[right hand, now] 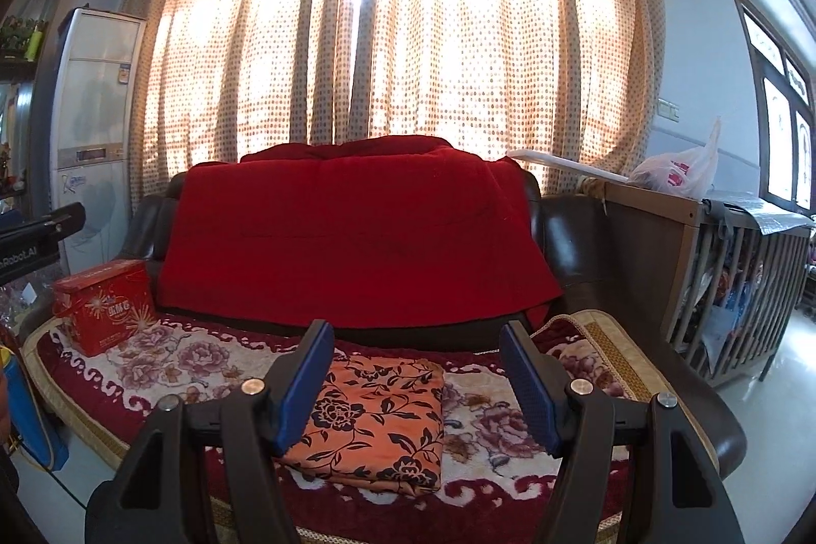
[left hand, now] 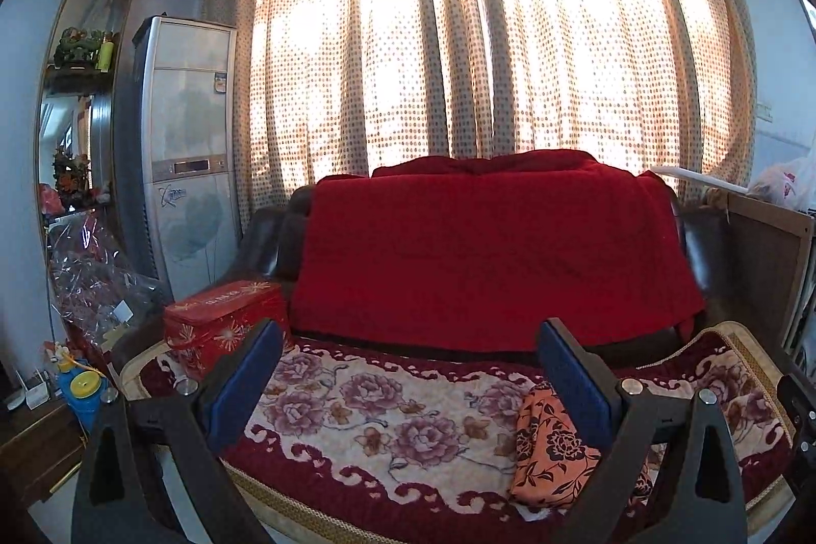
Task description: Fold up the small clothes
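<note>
Sofa seat w/ floral mat [right hand: 168, 355], backlit dotted curtains [right hand: 408, 49] behind; orange garment folded.

Orange floral cloth [right hand: 377, 421] lies as a neat flat rectangle on the mat, right-of-centre on the seat. Right claw [right hand: 415, 386] hovers above it, jaws apart, nothing held; left claw [left hand: 410, 383] also spread wide & empty, cloth [left hand: 551, 447] by its right finger. Fold looks done, approx. final step; next prob. a last press-flat or backing off, no re-grip needed.

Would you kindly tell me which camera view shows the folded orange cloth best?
The right wrist view: the orange cloth lies nearly whole between the open fingers, folded flat on the floral mat. The left wrist view shows it off to the right, foreshortened and partly hidden behind one finger.
</note>
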`<state>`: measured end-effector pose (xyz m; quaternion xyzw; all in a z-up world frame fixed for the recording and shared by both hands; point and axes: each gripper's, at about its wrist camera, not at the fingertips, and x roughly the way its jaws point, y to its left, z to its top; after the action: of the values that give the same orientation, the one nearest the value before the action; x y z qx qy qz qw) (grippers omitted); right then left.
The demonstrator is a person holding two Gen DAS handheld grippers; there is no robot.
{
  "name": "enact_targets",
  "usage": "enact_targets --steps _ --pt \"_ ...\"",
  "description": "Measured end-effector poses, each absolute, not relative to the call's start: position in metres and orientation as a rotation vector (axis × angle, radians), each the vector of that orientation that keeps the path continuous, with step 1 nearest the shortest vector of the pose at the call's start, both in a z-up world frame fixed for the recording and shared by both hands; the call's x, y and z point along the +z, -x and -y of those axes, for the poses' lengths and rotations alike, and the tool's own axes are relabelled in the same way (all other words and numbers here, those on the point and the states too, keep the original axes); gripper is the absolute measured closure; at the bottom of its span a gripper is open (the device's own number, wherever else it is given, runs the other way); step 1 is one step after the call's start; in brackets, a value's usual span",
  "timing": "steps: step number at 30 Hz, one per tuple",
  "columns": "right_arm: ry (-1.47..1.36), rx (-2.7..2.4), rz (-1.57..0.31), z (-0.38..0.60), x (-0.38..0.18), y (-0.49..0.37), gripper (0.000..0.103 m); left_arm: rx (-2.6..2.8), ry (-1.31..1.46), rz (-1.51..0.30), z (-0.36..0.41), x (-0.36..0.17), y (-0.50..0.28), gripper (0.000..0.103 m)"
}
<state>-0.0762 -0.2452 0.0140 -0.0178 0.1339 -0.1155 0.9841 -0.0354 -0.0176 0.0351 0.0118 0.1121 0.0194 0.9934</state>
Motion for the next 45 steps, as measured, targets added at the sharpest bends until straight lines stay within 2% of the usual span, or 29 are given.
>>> enact_targets --steps 45 --pt "0.006 -0.229 -0.342 0.240 0.005 0.047 0.032 0.054 -0.010 -0.244 0.019 0.028 0.009 0.004"
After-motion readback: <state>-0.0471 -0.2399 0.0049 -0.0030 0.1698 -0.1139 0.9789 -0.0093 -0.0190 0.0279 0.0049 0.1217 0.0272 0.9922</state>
